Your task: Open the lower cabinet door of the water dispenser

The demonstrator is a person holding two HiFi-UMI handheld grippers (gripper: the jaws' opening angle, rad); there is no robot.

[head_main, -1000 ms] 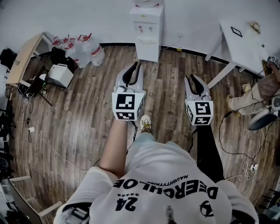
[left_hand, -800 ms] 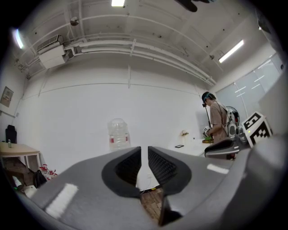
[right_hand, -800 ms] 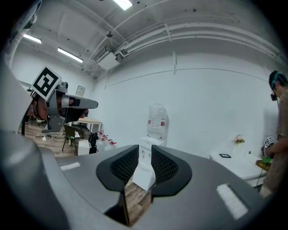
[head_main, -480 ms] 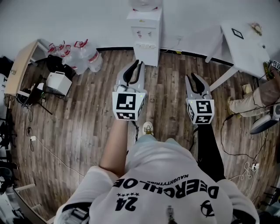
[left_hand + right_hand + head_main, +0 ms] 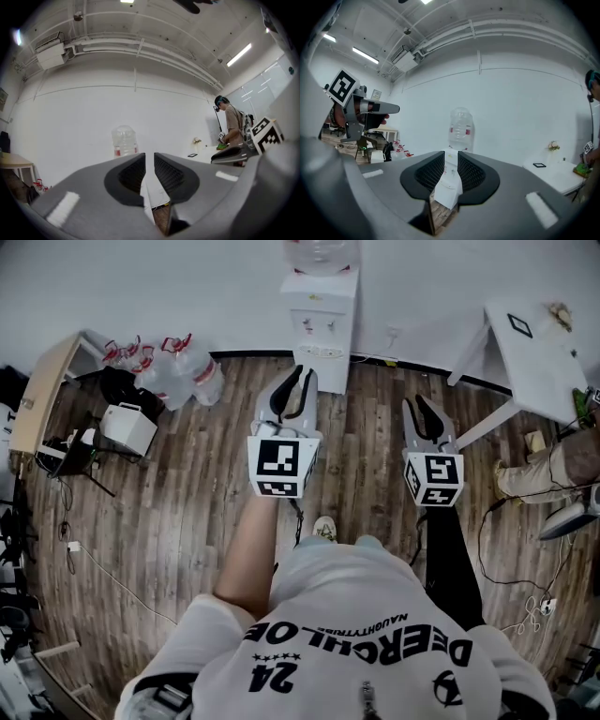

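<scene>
The white water dispenser (image 5: 319,324) stands against the far wall with a clear bottle (image 5: 321,251) on top. Its lower cabinet door (image 5: 330,373) looks closed. My left gripper (image 5: 298,381) is held level in front of its lower left part, still short of it, jaws a narrow gap apart and empty. My right gripper (image 5: 415,404) hangs to the right, jaws apart and empty. In the left gripper view the gripper (image 5: 149,157) frames a strip of the dispenser (image 5: 152,197). In the right gripper view the gripper (image 5: 451,157) frames the dispenser (image 5: 449,190) and bottle (image 5: 461,129).
Several water jugs (image 5: 183,371) and a white box (image 5: 128,427) sit on the wooden floor at left, beside a wooden desk (image 5: 42,390). A white table (image 5: 539,343) stands at right with a person (image 5: 562,465) beside it. Cables (image 5: 511,549) trail across the floor at right.
Both grippers have moved forward towards the dispenser, which now sits closer in the head view. The jaws look unchanged.
</scene>
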